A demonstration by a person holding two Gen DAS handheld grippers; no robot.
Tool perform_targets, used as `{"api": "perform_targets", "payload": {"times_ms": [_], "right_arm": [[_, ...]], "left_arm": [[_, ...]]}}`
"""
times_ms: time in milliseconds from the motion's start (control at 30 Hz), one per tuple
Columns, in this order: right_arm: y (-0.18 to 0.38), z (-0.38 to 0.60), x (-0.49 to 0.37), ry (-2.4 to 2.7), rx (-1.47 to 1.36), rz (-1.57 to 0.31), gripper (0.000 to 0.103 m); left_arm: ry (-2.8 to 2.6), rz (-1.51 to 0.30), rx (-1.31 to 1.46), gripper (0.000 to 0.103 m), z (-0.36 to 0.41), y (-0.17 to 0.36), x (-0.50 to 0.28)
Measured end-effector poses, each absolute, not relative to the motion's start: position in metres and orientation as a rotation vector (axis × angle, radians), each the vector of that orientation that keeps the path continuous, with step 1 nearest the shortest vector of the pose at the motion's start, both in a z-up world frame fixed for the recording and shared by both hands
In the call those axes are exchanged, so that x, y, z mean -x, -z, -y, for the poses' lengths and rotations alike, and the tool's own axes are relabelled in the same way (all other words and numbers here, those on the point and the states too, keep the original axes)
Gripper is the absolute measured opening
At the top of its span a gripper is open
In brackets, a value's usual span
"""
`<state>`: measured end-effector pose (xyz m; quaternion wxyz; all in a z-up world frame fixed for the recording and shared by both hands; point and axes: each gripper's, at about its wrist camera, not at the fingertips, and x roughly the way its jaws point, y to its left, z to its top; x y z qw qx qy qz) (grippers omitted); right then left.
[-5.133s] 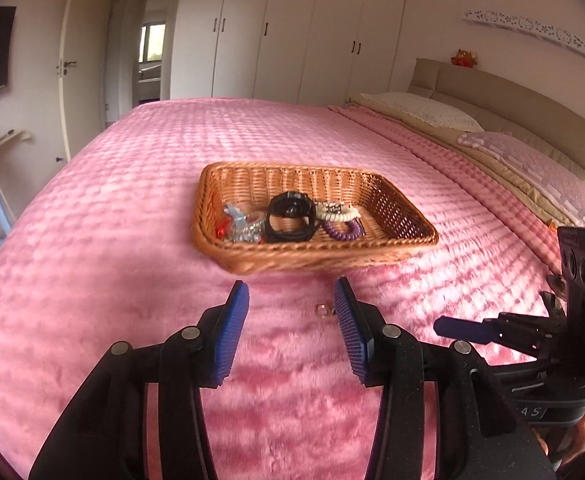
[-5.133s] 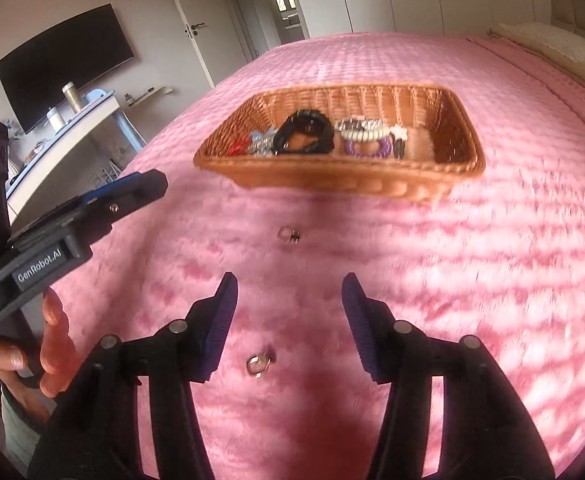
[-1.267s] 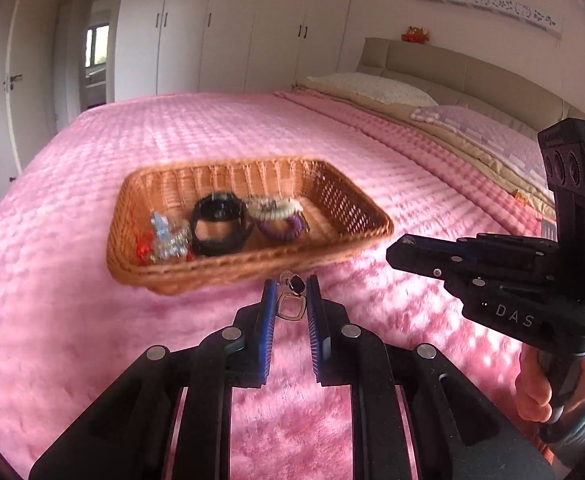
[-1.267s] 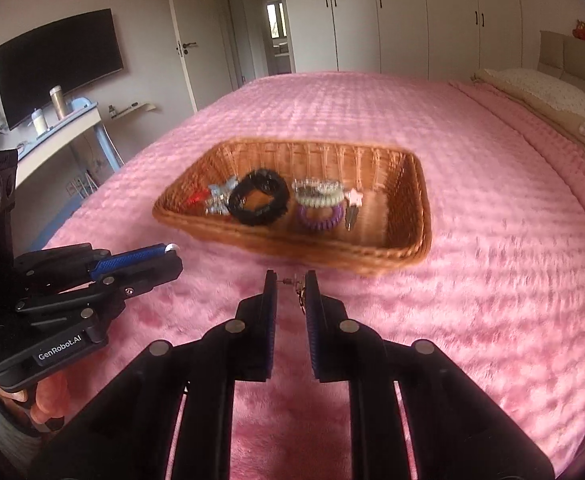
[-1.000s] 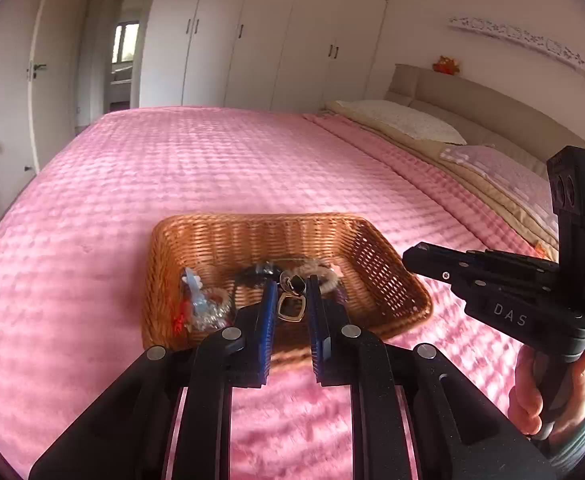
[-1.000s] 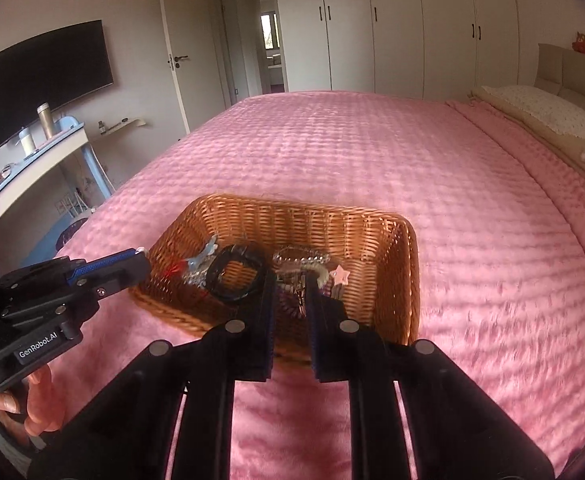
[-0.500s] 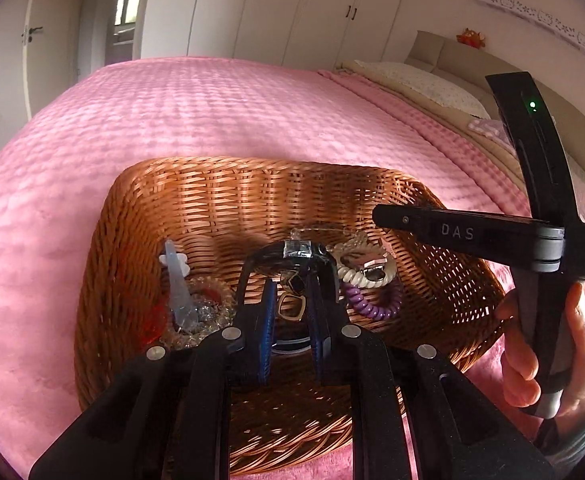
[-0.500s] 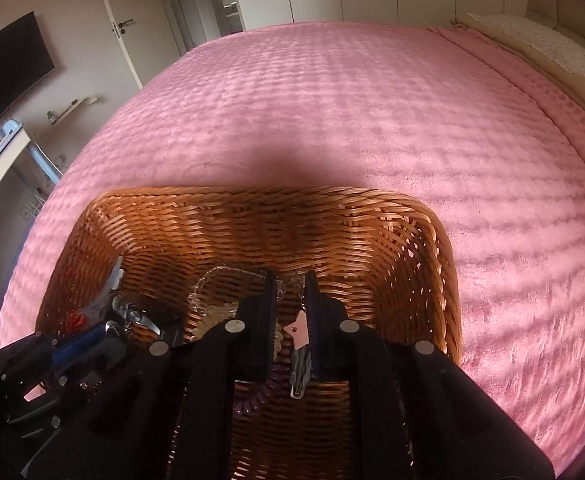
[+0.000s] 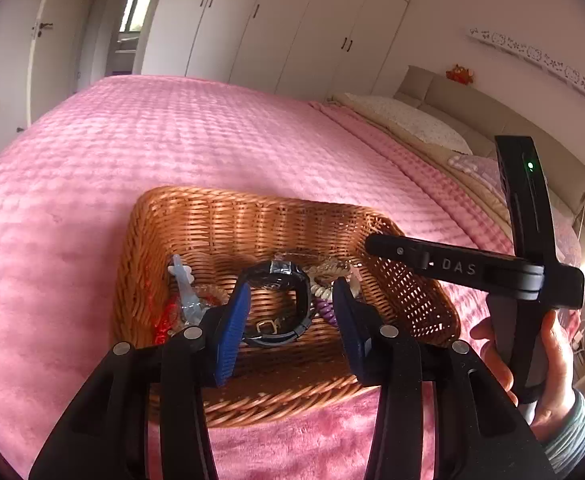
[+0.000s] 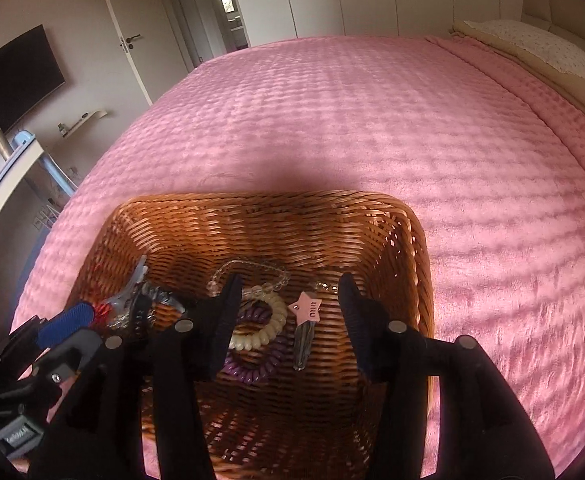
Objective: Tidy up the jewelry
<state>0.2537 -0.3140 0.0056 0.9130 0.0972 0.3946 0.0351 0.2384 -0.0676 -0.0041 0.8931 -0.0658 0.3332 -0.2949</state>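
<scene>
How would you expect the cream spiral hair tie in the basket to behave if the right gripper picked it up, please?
The cream spiral hair tie looks like a springy plastic coil, so it would probably stretch and squash between the fingers. It appears light. It lies over the purple coil tie, so the two might snag and lift together.
</scene>
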Motion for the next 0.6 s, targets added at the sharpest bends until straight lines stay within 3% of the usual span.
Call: {"api": "perform_targets", "payload": {"times_ms": [233,333,467,600], "right_arm": [[-0.048,0.289,-0.175,-0.136,-0.144,-0.7,0.048],[-0.062,0.278,-0.139,-0.16,-0.14,-0.65,0.051],[-0.077,0.264,-0.091,-0.158,-0.116,-0.577,0.055],[-0.09,0.253,-0.048,-0.152,-0.099,-0.503,0.069]], "left_arm": [[0.587,-0.596,0.177,0.057,0.039,-0.032,-0.182],[0.543,-0.548,0.152,0.067,0.032,-0.049,-0.149],[0.505,-0.489,0.116,0.069,0.023,-0.07,-0.106],[0.436,-0.412,0.077,0.083,0.018,-0.087,-0.065]]}}
